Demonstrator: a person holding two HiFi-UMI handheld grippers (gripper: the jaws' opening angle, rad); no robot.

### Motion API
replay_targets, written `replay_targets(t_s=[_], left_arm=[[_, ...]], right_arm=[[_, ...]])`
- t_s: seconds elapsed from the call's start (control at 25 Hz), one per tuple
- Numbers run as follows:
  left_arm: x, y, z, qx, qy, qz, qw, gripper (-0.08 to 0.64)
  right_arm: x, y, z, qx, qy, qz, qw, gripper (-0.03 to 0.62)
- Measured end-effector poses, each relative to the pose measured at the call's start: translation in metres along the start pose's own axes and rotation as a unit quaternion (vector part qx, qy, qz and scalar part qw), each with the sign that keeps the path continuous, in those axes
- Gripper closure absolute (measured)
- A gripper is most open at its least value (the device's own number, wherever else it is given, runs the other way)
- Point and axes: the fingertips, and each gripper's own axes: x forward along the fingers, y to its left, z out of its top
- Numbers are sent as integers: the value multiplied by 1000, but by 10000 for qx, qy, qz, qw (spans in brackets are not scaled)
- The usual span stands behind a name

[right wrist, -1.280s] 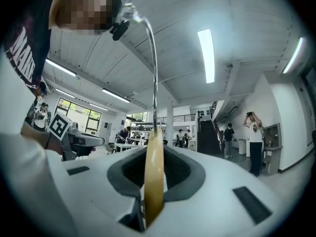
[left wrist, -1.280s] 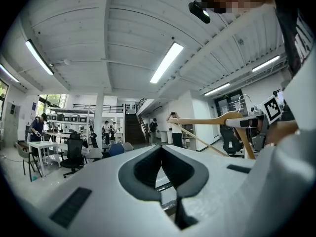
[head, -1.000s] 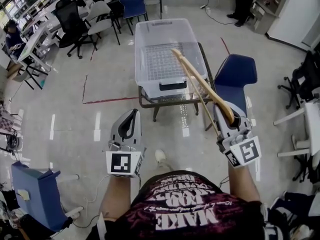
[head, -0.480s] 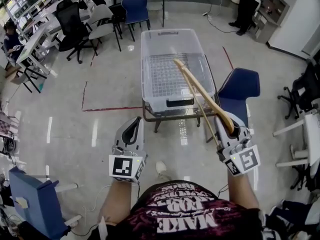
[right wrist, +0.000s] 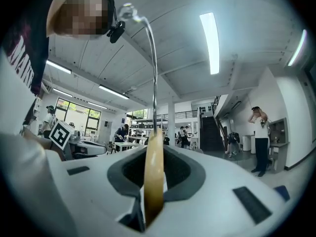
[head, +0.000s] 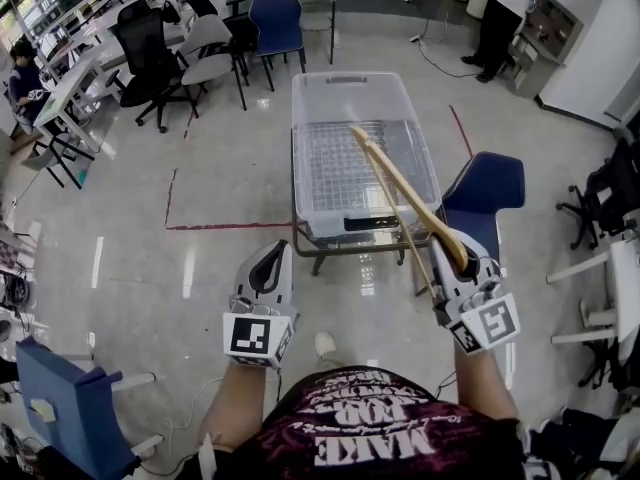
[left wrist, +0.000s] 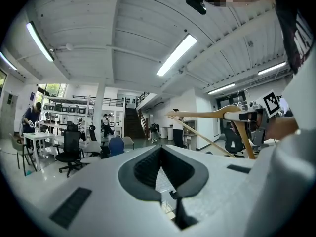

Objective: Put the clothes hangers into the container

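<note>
A clear plastic container (head: 350, 98) stands on a small low table (head: 352, 249) ahead of me. A wooden clothes hanger (head: 405, 193) slants up from my right gripper (head: 452, 251), its far end over the container's near right part. That gripper is shut on the hanger's thick middle (right wrist: 154, 181), and the metal hook (right wrist: 152, 58) rises toward the camera. My left gripper (head: 270, 255) hangs left of the table's front, shut and with nothing in it. From the left gripper view (left wrist: 160, 149), the hanger (left wrist: 202, 115) shows at the right.
A blue chair (head: 482, 193) stands close to the table's right side. Office chairs (head: 205, 53) and desks fill the back left. A red tape line (head: 228, 226) runs on the floor. A person (head: 498, 8) stands at the back right. A blue seat (head: 70, 398) is at my lower left.
The container and table have slid lower and nearer in the head view. Both grippers keep their places, and the hanger stays gripped in the right one.
</note>
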Motion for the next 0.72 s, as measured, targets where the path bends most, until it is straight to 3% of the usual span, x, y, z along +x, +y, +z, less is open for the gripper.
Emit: replay_targets(t_s=[0.48, 0.72], left_arm=[[17, 44, 13, 54, -207, -71, 9997, 554], [35, 36, 16, 73, -225, -333, 9992, 554]], right_arm=[[37, 5, 7, -98, -98, -178, 9997, 532], [30, -4, 4, -28, -40, -403, 9992, 532]])
